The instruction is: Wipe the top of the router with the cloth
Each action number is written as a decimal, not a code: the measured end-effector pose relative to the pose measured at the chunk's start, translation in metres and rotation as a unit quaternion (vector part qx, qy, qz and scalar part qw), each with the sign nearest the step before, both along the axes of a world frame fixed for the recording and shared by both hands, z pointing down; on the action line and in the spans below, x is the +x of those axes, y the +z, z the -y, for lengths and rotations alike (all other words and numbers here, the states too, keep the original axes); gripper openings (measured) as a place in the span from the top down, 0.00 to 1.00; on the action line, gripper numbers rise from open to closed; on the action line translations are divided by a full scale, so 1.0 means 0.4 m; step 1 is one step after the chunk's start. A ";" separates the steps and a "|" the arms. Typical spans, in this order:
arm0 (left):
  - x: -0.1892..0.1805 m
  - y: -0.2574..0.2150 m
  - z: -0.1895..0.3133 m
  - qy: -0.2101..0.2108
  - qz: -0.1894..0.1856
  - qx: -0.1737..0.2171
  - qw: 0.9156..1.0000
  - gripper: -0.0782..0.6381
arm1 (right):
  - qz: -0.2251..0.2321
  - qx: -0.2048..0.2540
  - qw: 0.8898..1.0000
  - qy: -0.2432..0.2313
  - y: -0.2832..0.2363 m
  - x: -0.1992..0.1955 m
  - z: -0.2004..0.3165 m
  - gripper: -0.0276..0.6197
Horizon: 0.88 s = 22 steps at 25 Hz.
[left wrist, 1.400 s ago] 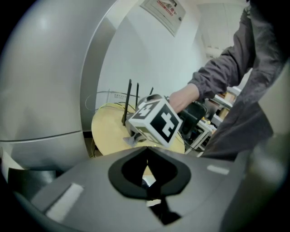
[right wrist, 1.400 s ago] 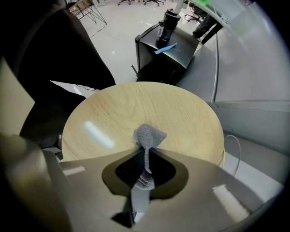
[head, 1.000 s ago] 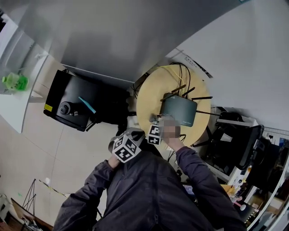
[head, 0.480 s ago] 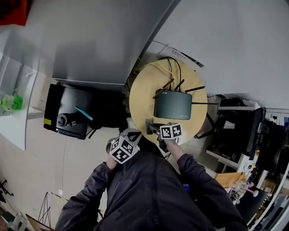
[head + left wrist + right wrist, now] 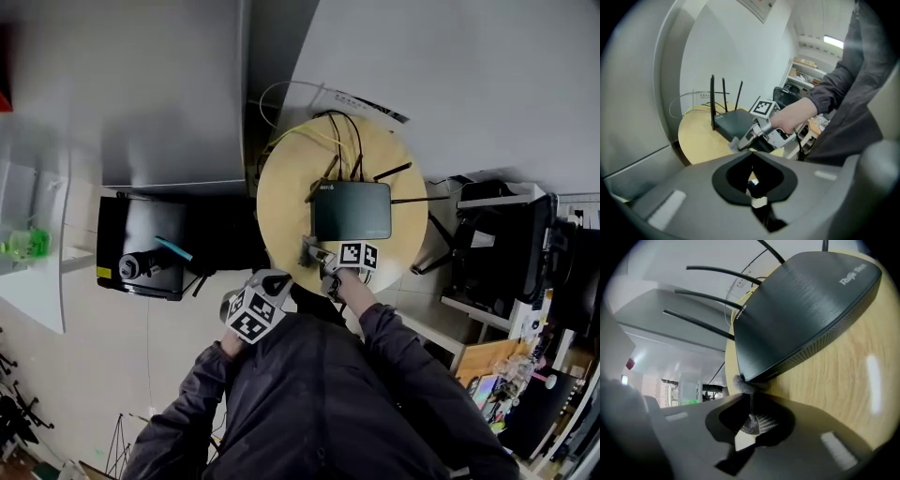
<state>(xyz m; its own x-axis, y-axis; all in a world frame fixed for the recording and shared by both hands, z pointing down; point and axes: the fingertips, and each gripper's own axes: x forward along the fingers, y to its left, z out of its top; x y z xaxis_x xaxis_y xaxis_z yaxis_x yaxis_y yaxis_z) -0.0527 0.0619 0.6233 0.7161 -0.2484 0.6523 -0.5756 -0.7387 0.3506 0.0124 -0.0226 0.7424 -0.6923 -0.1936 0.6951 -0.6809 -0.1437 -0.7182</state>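
Over the last second your right gripper [image 5: 315,250] eased in towards the near-left corner of the dark rectangular plastic router [image 5: 352,210], while your head swung so that the round pale wooden table [image 5: 281,202] sat nearer the middle of the head view. The router itself had not shifted. It lay flat on the table with its thin black antennas [image 5: 330,174] and the yellow and black cables [image 5: 328,131] at its far side. Your left gripper [image 5: 267,286] stayed back by your chest, well apart from the table.

By my reading, the wipe had not yet begun: you had only brought the cloth up to the router's edge, and the top was still untouched.

The right gripper view showed what the head view could not. The jaws were clamped on a small wad of grey fabric cloth [image 5: 751,420], and a tuft of it touched the router's lower corner edge, below the top face [image 5: 801,310]. The left gripper view gave a side look, with the cloth [image 5: 733,143] poking from the right gripper's tip just beside the router's near corner. It also showed the left gripper's own jaws closed together, with nothing between them that I could make out.
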 end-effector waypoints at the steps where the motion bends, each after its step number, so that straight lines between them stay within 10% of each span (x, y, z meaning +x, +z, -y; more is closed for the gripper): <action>1: 0.002 0.000 0.000 0.000 0.001 -0.001 1.000 0.89 | 0.003 -0.003 1.000 0.007 0.003 0.009 0.003 0.92; 22: 0.230 0.000 0.074 0.037 0.015 -0.013 0.999 0.89 | 0.015 -0.014 1.000 0.018 0.001 0.292 0.038 0.92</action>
<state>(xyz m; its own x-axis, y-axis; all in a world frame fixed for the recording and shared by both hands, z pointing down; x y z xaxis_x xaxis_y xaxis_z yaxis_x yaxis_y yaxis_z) 0.0392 0.0321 0.6233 0.7114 -0.1789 0.6797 -0.5309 -0.7705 0.3529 0.1291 -0.0379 0.7429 -0.7058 -0.1991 0.6799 -0.6532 -0.1886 -0.7333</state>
